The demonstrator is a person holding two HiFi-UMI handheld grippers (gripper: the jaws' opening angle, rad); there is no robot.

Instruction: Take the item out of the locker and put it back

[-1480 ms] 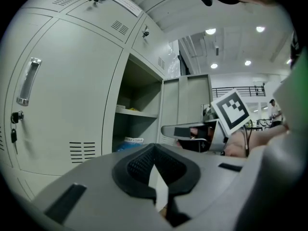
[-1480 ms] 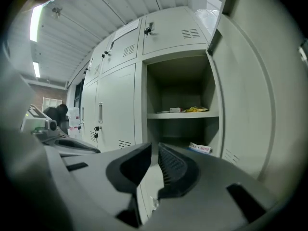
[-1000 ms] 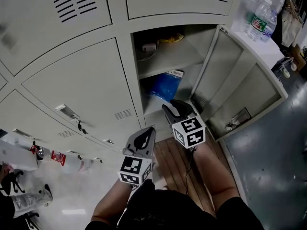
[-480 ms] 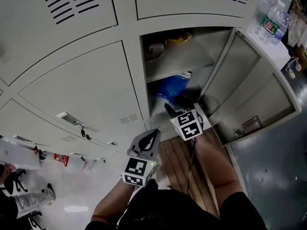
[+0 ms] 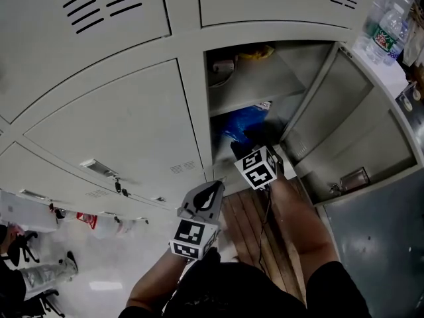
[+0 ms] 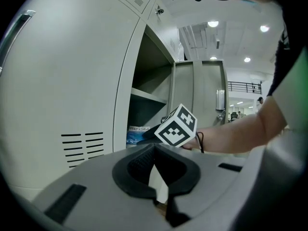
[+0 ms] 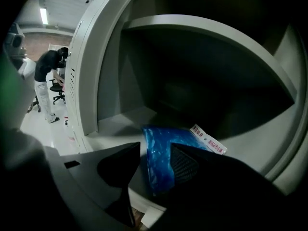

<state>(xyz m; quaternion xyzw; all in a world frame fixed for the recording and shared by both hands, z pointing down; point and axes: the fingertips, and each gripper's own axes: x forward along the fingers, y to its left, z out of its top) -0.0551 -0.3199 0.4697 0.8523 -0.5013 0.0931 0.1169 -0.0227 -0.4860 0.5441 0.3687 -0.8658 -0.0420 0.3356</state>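
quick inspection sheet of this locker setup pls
surface: lower locker floor, grey metal
job's things: blue bag lies in the lower compartment; locker door stands open
clutter: yellow item on the upper shelf; bottles at upper right
grippers: right gripper inside the locker, jaws apart either side of the bag; left gripper shut, empty, outside the locker
cables: thin cord at the right wrist
surroundings: closed lockers to the left; person standing far off
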